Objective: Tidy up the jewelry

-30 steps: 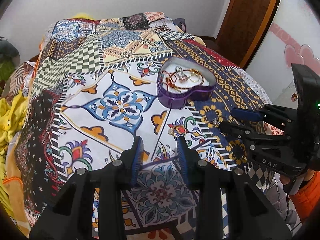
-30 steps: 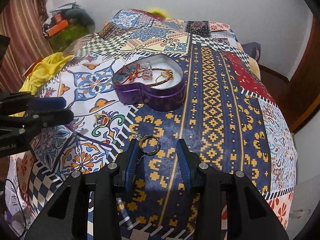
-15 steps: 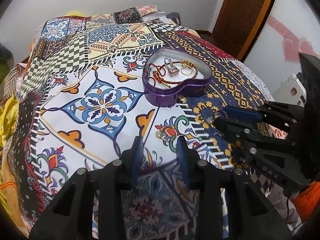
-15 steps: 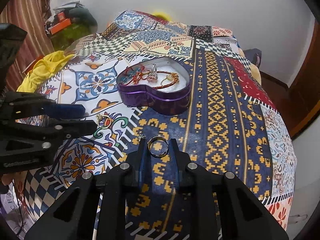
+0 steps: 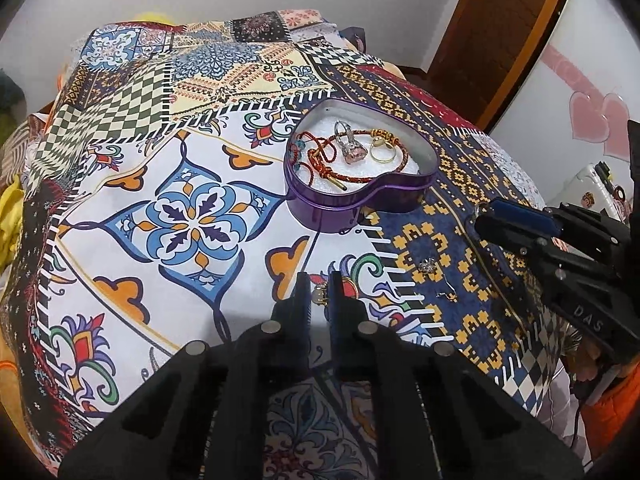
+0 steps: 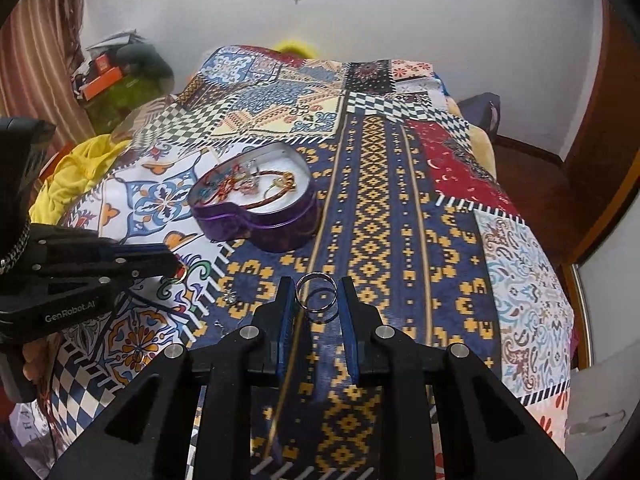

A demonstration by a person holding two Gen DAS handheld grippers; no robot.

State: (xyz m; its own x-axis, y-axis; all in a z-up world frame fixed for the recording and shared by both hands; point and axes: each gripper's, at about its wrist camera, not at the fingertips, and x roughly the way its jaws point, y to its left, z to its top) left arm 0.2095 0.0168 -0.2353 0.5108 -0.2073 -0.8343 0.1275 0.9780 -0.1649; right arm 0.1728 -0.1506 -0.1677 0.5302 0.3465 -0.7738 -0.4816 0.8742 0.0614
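Observation:
A purple heart-shaped tin point(image 5: 362, 196) holds a red cord bracelet, a gold ring and a crystal charm; it also shows in the right wrist view point(image 6: 256, 216). My left gripper point(image 5: 319, 294) is shut on a small gold ring point(image 5: 319, 295) low over the bedspread, in front of the tin. My right gripper point(image 6: 316, 294) is shut on a silver ring point(image 6: 316, 291) and holds it above the blue and yellow strip. A small silver earring point(image 5: 427, 266) and a tiny hook point(image 5: 447, 295) lie on the cloth between the grippers.
The patchwork bedspread point(image 5: 192, 128) covers a bed. Yellow cloth point(image 6: 76, 172) hangs at the bed's left side. A wooden door point(image 5: 496, 28) and a wall with pink hearts stand at the right. Clutter point(image 6: 116, 76) sits by a striped curtain.
My left gripper moved forward, came down and closed on the gold ring. My right gripper has lifted the silver ring off the cloth.

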